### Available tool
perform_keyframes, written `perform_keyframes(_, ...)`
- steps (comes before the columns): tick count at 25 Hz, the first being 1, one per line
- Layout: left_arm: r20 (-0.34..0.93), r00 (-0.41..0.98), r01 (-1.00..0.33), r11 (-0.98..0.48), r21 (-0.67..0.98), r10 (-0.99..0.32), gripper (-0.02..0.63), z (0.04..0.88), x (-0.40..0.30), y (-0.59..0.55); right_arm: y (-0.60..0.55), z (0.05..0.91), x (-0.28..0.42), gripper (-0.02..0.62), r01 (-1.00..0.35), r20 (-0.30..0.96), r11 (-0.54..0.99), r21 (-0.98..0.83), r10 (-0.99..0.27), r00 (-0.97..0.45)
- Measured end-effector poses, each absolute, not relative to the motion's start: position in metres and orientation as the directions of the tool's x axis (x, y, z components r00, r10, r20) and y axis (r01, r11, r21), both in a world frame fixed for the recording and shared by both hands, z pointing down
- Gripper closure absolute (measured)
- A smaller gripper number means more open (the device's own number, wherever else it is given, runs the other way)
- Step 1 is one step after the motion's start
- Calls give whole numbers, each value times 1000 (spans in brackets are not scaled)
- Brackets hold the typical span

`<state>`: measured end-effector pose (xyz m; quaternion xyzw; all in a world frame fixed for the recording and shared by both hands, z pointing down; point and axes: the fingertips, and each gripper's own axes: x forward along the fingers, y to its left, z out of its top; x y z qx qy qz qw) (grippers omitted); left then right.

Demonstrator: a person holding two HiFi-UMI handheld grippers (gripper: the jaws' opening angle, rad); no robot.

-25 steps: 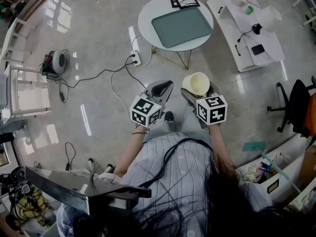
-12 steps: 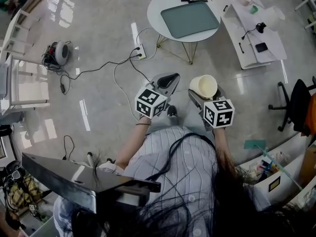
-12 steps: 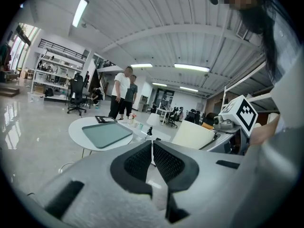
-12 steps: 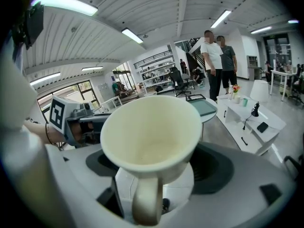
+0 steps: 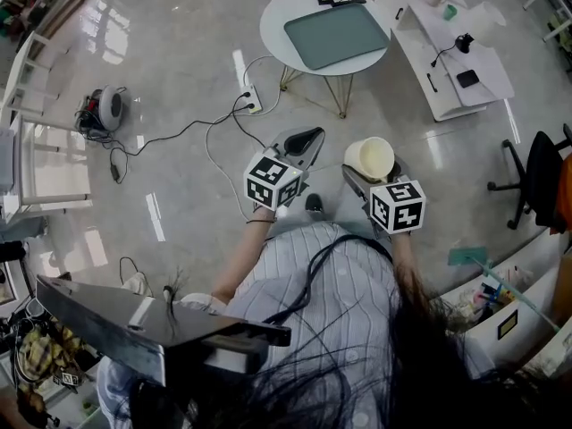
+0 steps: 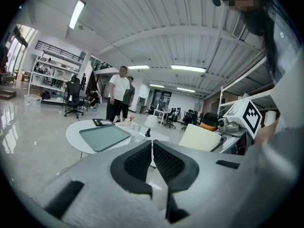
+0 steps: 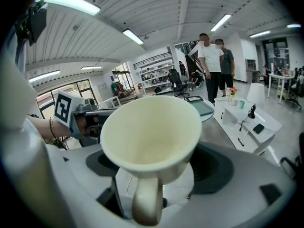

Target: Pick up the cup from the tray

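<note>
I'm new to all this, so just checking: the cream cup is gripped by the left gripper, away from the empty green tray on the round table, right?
Not quite: the right gripper holds the cream cup, as the right gripper view shows. The left gripper is shut on nothing. The green tray on the round table is indeed empty.

We are holding both grippers out ahead of our chest, side by side and a little apart, with forearms reaching forward and marker cubes nearest us. Our left gripper (image 5: 302, 141) is carrying nothing, and its jaws are closed together. Our right gripper (image 5: 374, 172) is clamping the cup (image 5: 368, 155) between its jaws, and the cup's mouth is facing back toward us.
</note>
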<state>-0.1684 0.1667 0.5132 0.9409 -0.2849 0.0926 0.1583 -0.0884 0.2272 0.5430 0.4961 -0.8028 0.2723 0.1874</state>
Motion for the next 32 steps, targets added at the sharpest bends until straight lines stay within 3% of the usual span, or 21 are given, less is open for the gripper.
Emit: perform_keyframes(32, 256, 826, -557, -797, 235, -502, 592, 512, -172, 154, 219, 547, -90, 186, -906, 589, 364, -218, -691, -419)
